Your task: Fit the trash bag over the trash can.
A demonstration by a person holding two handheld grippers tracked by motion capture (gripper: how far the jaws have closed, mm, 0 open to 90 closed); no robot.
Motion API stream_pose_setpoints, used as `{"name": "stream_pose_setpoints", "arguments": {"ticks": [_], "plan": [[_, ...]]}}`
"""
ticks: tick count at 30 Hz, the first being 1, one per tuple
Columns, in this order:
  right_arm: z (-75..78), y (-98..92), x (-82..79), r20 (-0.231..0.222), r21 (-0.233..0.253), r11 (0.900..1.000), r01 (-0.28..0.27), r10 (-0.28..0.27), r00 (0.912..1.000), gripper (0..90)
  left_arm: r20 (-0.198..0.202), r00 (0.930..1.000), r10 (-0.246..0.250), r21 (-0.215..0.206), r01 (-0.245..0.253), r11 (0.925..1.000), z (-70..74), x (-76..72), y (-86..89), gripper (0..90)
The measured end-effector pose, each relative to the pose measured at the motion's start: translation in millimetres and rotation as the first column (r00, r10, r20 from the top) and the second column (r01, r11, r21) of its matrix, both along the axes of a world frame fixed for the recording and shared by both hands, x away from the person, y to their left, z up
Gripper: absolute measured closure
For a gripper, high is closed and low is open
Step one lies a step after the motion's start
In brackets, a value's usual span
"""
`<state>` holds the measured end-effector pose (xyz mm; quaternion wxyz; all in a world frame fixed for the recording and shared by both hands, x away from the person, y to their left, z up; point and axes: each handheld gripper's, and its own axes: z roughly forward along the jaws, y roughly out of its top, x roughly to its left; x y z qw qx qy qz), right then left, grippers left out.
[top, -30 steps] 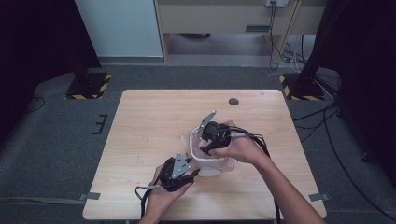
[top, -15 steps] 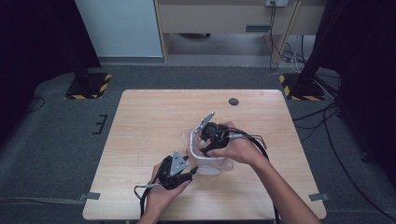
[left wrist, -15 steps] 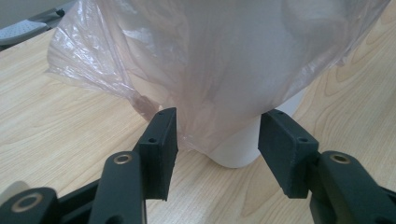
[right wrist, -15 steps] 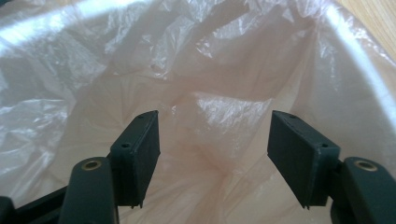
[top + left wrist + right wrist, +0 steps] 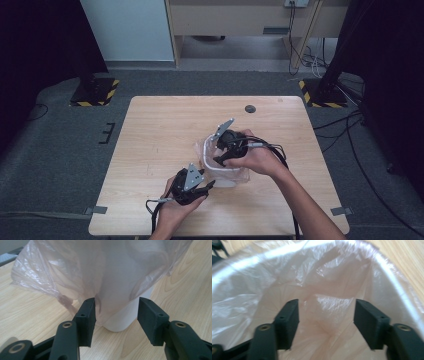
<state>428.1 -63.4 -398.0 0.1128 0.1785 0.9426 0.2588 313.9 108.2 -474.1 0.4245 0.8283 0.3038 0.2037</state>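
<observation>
Inside the bin, right claw gapes over the liner; left claw, also apart, straddles its skirt (thin film may tear or slip).

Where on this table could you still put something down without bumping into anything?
The far half of the table is bare wood, apart from a small dark disc near the far edge. The left side and near right corner are free too. It is crowded near the middle front, where the white bin with its plastic bag sits between the left gripper and right gripper.
</observation>
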Motion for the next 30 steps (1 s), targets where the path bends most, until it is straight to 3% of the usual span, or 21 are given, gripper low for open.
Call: {"name": "stream_pose_setpoints", "arguments": {"ticks": [2, 6, 7, 9, 10, 11, 12, 17, 24, 30], "plan": [[0.6, -1.7, 0.6, 0.0, -0.004, 1.0, -0.007, 0.007, 1.0, 51.6, 0.003, 0.9999, -0.01, 0.005, 0.01, 0.9999, 0.3, -0.2, -0.4, 53.6], [-3.6, -1.7, 1.7, -0.007, -0.04, 0.999, -0.011, 0.011, 0.9999, 54.9, 0.003, 0.9998, -0.02, 0.004, 0.02, 0.9998, 0.8, -0.7, -0.5, 57.8], [-4.4, -1.4, 2.2, -0.004, -0.039, 0.999, -0.009, 0.009, 1.0, 54.2, 0.023, 0.9991, -0.035, 0.005, 0.035, 0.9994, 0.8, 1.0, -0.5, 57.8], [-5.6, -0.7, 2.3, -0.007, -0.036, 0.999, -0.005, 0.005, 1.0, 52.5, 0.025, 0.9992, -0.032, 0.005, 0.032, 0.9995, 0.8, 0.9, -0.6, 57.5], [-6.0, 0.0, 2.1, -0.009, -0.04, 0.999, -0.002, 0.002, 1.0, 52.1, 0.006, 0.9998, -0.017, 0.005, 0.017, 0.9998, 1.0, -0.8, -0.6, 56.9], [-6.6, 0.4, 2.1, -0.007, -0.043, 0.999, -0.006, 0.006, 1.0, 51.6, 0.026, 0.9992, -0.029, 0.007, 0.029, 0.9996, 0.9, 1.0, -0.6, 56.8], [-7.1, 0.7, 2.0, -0.009, -0.045, 0.999, -0.008, 0.008, 0.9999, 50.7, 0.006, 0.9999, -0.013, 0.007, 0.013, 0.9999, 1.2, -0.8, -0.3, 56.7], [-7.5, 1.5, 1.1, -0.011, -0.042, 0.999, -0.015, 0.015, 0.9998, 43.4, 0.005, 1.0, -0.006, 0.005, 0.006, 1.0, 1.7, -0.8, 1.4, 54.9], [-1.6, -2.0, 0.5, -0.003, 0.003, 1.0, -0.007, 0.007, 1.0, 34.6, 0.016, 0.9998, 0.013, -0.008, -0.013, 0.9999, 7.6, -7.3, 9.8, 38.7], [6.4, -8.0, -2.7, 0.007, 0.059, 0.998, -0.013, 0.013, 0.9999, 31.9, 0.02, 0.9998, 0.004, -0.031, -0.004, 0.9995, 12.8, -10.3, 14.5, 38.8]]}}
